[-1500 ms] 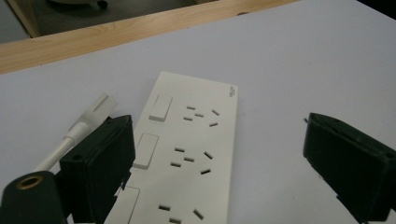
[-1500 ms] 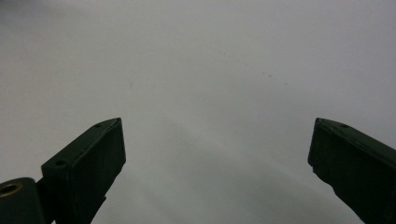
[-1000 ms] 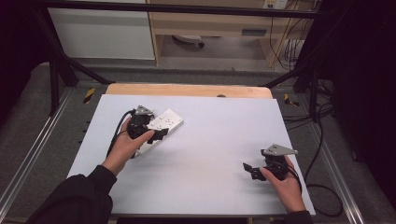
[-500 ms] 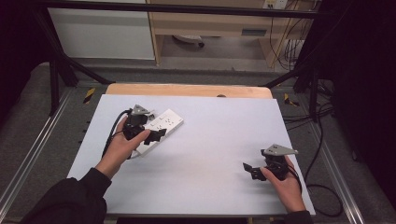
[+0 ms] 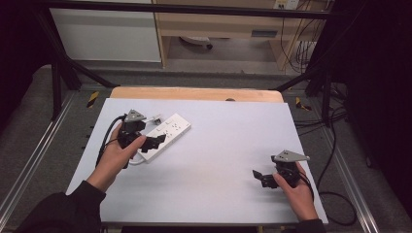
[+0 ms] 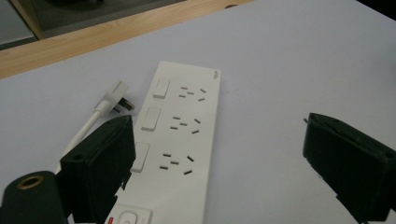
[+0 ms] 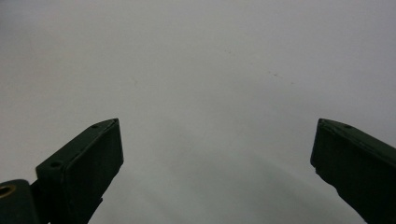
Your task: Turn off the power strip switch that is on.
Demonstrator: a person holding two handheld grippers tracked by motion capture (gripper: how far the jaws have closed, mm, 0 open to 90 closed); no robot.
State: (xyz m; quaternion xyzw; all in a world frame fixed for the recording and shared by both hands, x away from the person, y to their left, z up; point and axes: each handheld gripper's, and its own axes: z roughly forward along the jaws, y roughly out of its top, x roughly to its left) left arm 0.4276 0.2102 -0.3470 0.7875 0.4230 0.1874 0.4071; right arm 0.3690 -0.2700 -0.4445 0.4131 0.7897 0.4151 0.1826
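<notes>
Slightly nearer power strip (image 5: 165, 136), left gripper (image 5: 156, 143)

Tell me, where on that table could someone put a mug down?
The middle and far right of the white table lie bare, between the power strip and the right gripper. The left is crowded: strip, plug, left gripper.

Count, items on worktop (image 5: 218, 160): 1.

- Power strip (image 6: 182, 144), white: 1.
 - Socket groups on its face: 3.
 - Rocker switches beside the sockets: 3, plus 1 switch with a red mark at the near end.
- Plug (image 6: 119, 95), white, on its cord: 1.
- Tongs: 2, left tongs (image 5: 156, 142) and right tongs (image 5: 258, 176).
- Hands: 2.
</notes>
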